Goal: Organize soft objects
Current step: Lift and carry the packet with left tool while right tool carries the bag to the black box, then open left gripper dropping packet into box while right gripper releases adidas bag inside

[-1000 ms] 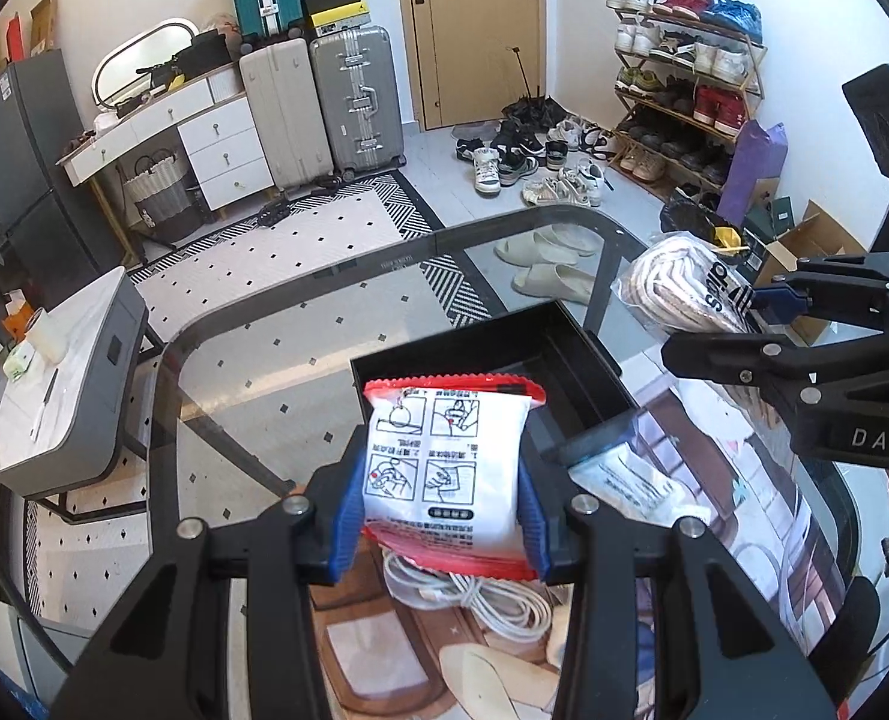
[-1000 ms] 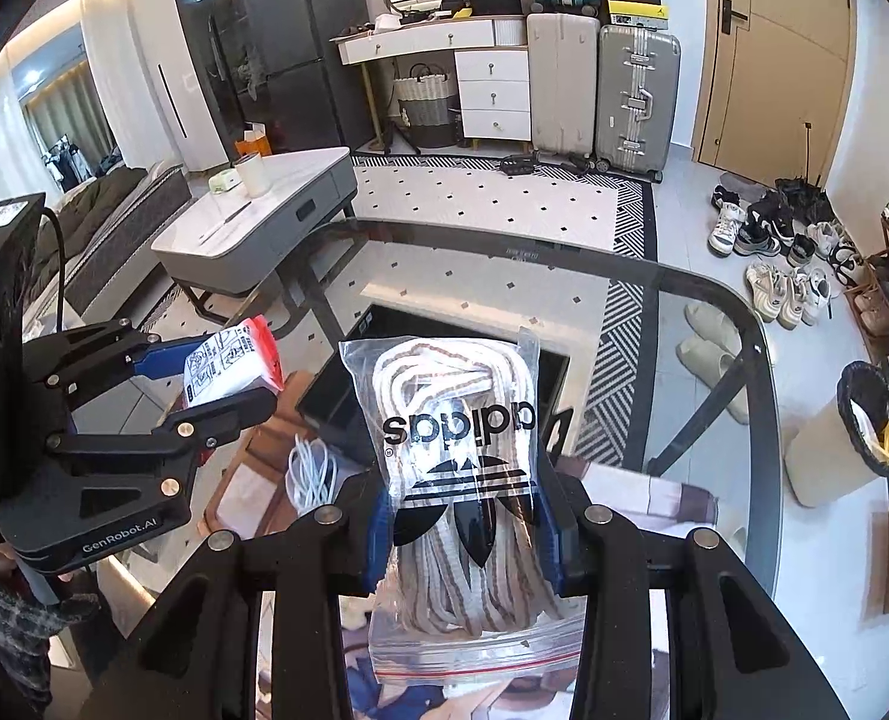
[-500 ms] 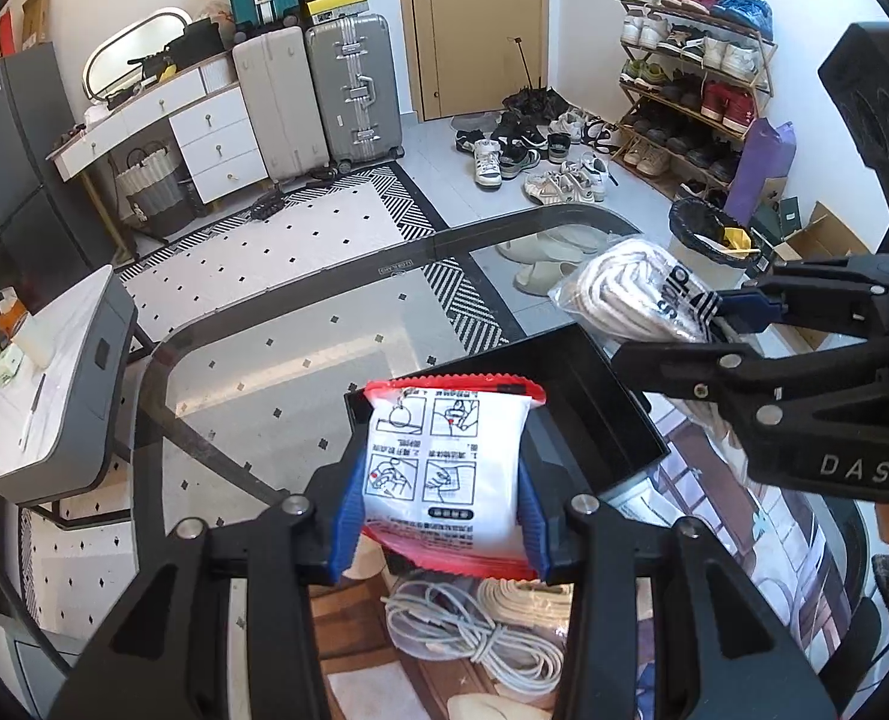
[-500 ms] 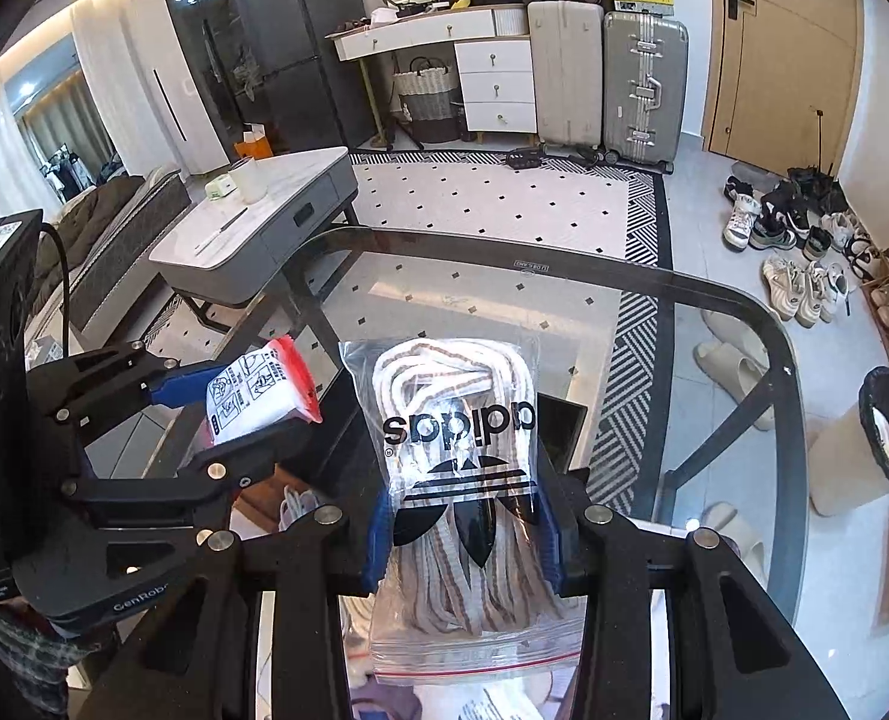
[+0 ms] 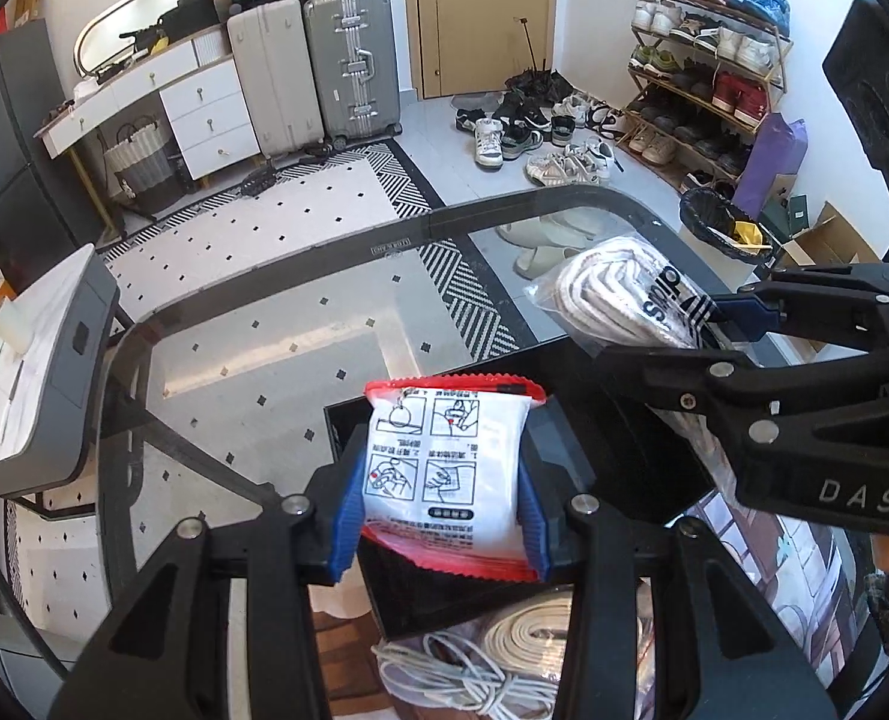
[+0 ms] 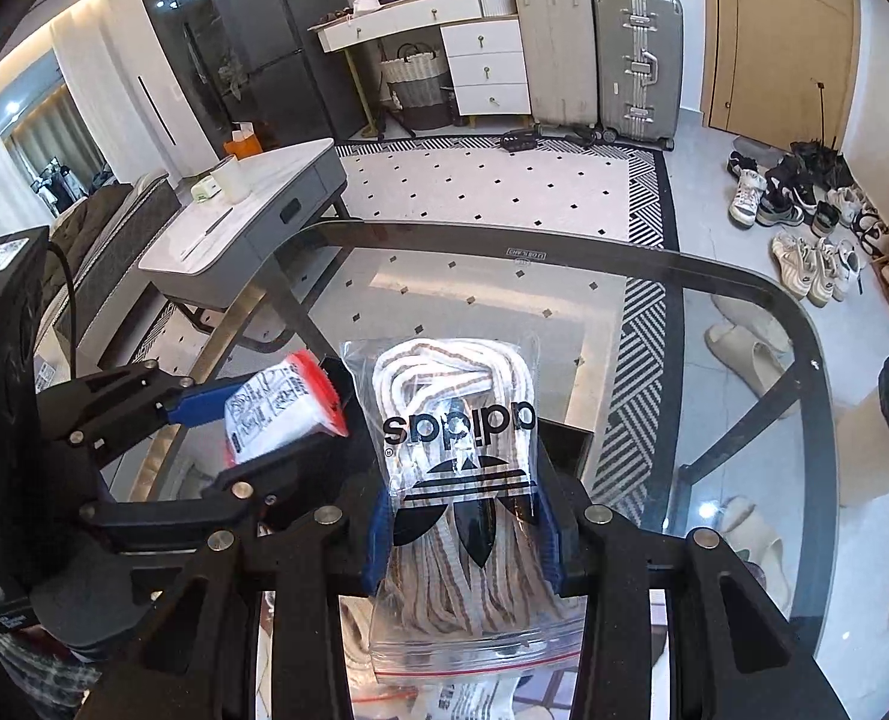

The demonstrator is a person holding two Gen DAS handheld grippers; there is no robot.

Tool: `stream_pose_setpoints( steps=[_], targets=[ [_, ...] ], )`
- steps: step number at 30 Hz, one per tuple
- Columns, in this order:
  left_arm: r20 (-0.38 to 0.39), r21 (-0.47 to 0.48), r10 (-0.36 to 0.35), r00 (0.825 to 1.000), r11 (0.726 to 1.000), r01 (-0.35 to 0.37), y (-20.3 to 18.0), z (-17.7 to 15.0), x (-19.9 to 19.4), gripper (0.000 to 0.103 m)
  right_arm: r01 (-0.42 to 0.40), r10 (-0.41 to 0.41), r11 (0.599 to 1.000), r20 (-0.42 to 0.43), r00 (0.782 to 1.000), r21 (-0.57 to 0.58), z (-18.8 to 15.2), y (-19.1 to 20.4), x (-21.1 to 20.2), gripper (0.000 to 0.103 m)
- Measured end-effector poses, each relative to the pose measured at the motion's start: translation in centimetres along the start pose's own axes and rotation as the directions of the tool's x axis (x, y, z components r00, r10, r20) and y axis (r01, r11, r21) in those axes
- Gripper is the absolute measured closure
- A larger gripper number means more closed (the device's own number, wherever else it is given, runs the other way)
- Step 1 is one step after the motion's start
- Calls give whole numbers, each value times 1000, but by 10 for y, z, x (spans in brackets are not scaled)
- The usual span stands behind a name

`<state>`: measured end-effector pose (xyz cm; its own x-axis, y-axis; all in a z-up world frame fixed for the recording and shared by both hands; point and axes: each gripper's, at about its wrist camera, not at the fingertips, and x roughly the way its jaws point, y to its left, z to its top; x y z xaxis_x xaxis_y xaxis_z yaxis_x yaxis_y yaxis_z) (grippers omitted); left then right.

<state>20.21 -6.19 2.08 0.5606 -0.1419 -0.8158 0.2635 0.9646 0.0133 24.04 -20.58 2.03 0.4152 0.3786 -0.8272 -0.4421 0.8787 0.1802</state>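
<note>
Low in the middle of the left wrist view, the left tool [image 5: 441,501] is pinching a white sachet with red crimped ends [image 5: 447,468], its blue pads [image 5: 348,531] pressing in on both side edges, jaws narrowed to the packet's width. The sachet is riding above the black tray [image 5: 624,480] on the glass bench [image 5: 252,372]. It is looking light and pillowy, and the glossy film is probably slick, so gripping across the middle of the sides, as now, seems right; squeezing harder would likely just crumple it. Its long axis is running straight away from the camera, the far red seam pointing toward the upper part of the frame, printed face turned up to the lens.

Over at the centre of the right wrist view, the right tool [image 6: 465,531] is clamping a clear zip bag of white laces [image 6: 456,462], pads pressing its two sides about halfway along, jaws partly closed on it. The bag is hanging over the tray's near side. The contents are looking soft and bunchy, the plastic slippery; the laces could shift inside, so holding over the thick bundle rather than the empty film seems safer. The long axis is lying along the fingers, the red zip seal at the bottom of the frame nearest the camera, the logo reading upside down.

Loose white cable [image 5: 462,678] is lying at the bottom of the left view.
</note>
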Motion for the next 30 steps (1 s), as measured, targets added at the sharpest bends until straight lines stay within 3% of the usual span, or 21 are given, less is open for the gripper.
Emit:
stream_pose_setpoints(
  steps=[17,30],
  targets=[
    [-68,-12,-30,997,999,30,-4,-10,36,61,-45,49,998,-78,996,49,-10,-11,54,64],
    [-102,-22,-43,994,999,41,-4,-22,47,60,-40,43,999,-96,994,29,-10,-6,62,63]
  ],
)
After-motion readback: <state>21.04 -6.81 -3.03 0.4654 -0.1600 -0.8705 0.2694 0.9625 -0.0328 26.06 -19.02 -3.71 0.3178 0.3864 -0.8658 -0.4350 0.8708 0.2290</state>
